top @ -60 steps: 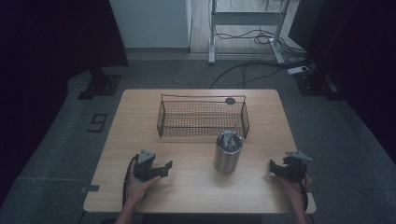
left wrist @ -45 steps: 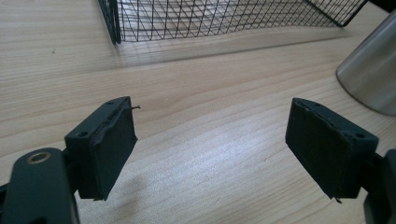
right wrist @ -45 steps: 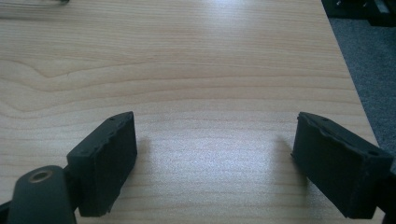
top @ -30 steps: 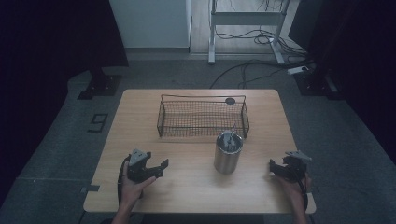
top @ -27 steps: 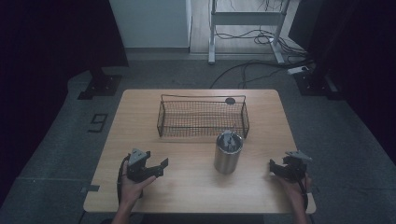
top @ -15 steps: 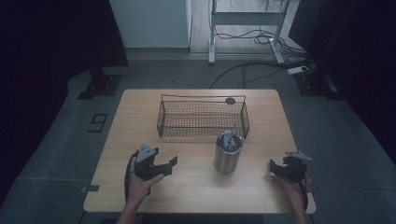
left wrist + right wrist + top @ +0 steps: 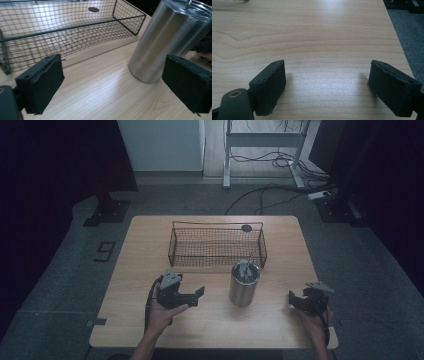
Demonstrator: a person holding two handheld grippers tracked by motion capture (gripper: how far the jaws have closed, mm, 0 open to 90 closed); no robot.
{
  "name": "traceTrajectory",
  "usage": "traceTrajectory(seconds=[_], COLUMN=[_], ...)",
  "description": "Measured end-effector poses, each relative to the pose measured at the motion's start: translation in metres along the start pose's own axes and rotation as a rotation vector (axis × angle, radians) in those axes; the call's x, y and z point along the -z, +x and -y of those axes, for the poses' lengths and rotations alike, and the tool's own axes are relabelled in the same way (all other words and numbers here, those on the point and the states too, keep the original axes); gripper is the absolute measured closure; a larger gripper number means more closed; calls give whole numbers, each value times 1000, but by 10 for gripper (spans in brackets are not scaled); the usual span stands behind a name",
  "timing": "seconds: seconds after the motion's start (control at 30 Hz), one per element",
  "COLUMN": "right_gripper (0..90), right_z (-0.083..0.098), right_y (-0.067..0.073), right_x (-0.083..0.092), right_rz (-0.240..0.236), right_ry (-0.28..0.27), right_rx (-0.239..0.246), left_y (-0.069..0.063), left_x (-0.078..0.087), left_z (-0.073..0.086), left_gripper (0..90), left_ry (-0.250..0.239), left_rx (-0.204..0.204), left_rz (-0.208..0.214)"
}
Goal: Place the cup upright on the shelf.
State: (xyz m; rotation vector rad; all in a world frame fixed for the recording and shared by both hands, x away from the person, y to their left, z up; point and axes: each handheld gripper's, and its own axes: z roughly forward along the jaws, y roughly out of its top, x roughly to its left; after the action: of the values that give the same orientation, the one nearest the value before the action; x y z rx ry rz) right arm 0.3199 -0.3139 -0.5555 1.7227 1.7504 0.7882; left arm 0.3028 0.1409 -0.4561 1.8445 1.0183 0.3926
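Note:
A steel tumbler point(image 7: 244, 284) with something sticking out of its top stands upright on the wooden table point(image 7: 150, 245), just in front of a black wire basket point(image 7: 218, 244). My left gripper point(image 7: 196, 296) is open, left of the tumbler and pointing at it. From the left gripper view the tumbler point(image 7: 165, 42) stands a little beyond the wide-apart jaws, and the basket point(image 7: 62, 32) lies behind to the left. My right gripper point(image 7: 294, 300) rests open near the table's right front corner, with bare wood between its jaws in the right gripper view point(image 7: 327, 82).
A small dark round disc point(image 7: 246, 228) lies on the table behind the basket. Cables and a metal stand point(image 7: 265, 140) are on the floor beyond the table. The table's right edge point(image 7: 398, 40) runs close to my right gripper.
My left gripper has moved to the right and slightly forward, toward the tumbler. The right gripper has stayed where it was.

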Motion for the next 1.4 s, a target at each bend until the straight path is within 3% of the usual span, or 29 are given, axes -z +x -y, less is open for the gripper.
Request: traceTrajectory(seconds=[0.43,0.73,1.17,1.4], right_gripper=[142,142,142,142], right_z=[0,0,0,0], right_y=[0,0,0,0], right_x=[0,0,0,0], right_rz=[0,1,2,3], right_ry=[0,0,0,0], right_rx=[-1,-2,-4,-4], left_y=[-18,-35,-58,-64], left_x=[-16,-30,-46,-56], left_z=[-3,-5,-4,-4], left_gripper=[31,34,18,13], left_ry=[36,71,50,64], left_rx=[-20,-59,-76,-81], left_rz=[37,103,169,183])
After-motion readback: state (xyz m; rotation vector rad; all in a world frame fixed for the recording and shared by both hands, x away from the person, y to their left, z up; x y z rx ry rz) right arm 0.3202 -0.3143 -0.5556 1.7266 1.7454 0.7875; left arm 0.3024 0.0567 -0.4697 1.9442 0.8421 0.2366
